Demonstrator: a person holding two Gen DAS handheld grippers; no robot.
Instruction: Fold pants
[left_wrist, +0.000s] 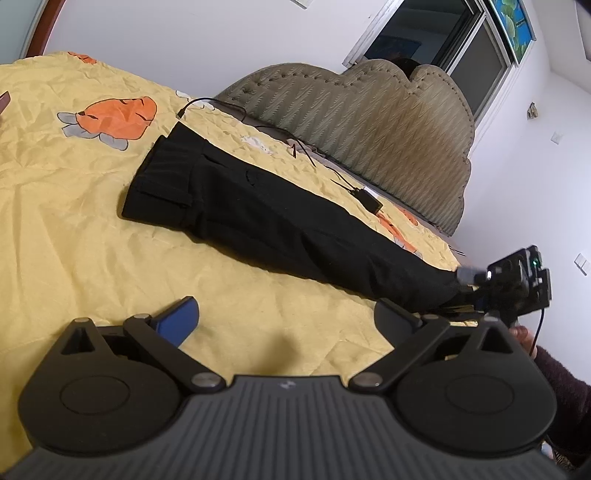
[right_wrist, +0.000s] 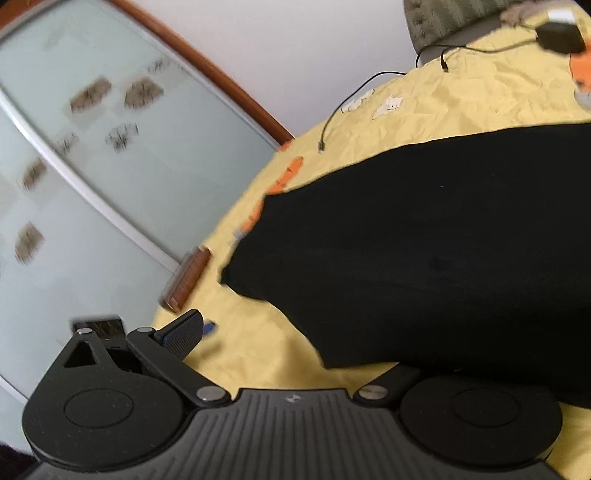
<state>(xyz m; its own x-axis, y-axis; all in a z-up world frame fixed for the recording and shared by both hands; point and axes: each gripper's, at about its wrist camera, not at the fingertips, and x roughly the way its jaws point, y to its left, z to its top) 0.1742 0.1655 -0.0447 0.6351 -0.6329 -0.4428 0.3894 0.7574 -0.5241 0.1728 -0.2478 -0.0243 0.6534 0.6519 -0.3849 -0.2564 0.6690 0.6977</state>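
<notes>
Pants (right_wrist: 424, 258): right wrist view shows a black mass with no seam or fold readable; cut off at the right edge
Right finger of the right gripper (right_wrist: 295, 339): hidden beneath the black cloth
Right gripper from the left wrist view: dark and small at the hem; jaws unreadable
Glass door (right_wrist: 92, 166): smeared by blur; its brown patches are unidentifiable
Headboard (left_wrist: 369, 122): dark shape behind its top, unclear

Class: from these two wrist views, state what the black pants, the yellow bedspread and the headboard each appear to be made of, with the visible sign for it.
Black pants: matte woven cloth, probably; faint vertical stripes, soft folds.
Yellow bedspread: thin cotton-like fabric, matte; fine crinkles and printed orange carrots.
Headboard: upholstered textile with a zigzag weave, studded edge; the padding is a guess.
</notes>
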